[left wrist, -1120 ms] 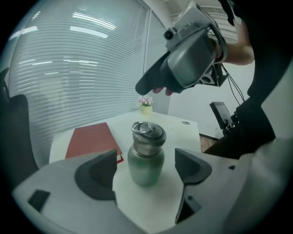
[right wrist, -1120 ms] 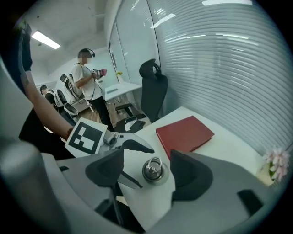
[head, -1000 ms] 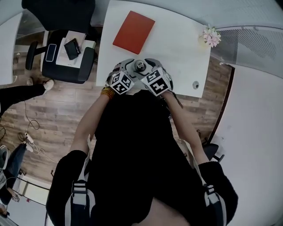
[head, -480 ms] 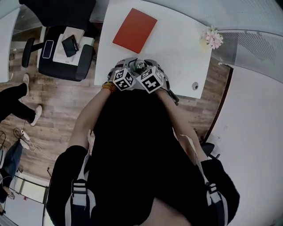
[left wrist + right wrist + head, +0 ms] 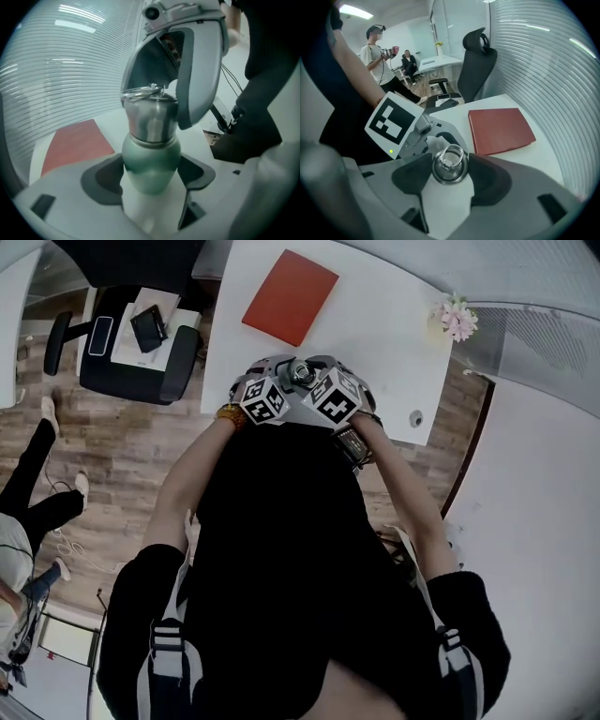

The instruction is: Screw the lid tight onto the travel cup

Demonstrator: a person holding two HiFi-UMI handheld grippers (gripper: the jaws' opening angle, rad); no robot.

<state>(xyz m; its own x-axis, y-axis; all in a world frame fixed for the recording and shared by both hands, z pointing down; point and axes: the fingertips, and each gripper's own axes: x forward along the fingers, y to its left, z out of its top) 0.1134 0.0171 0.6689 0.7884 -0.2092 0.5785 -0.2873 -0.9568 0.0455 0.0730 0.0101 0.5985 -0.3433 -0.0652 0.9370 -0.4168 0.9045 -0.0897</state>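
The travel cup (image 5: 151,161) stands on the white table (image 5: 375,334), a green body with a steel lid (image 5: 149,117) on top. My left gripper (image 5: 151,178) reaches in level with the body. Its jaws are closing, and both dark pads touch the green sides. My right gripper (image 5: 450,176) comes down from above, seen as a grey shell (image 5: 197,70) over the lid. Its jaws are closing too, and the pads meet the round lid (image 5: 449,169) with its ring handle. From the head view the lid (image 5: 302,374) shows between the two marker cubes.
A red book (image 5: 291,296) lies on the table beyond the cup. A small flower pot (image 5: 452,320) sits at the far right corner, a round grommet (image 5: 416,418) near the front edge. An office chair (image 5: 131,343) stands left of the table. Two people (image 5: 377,56) are behind.
Both grippers have drawn in around the cup, and their marker cubes sit a little farther forward. A person at the left has walked across the floor.
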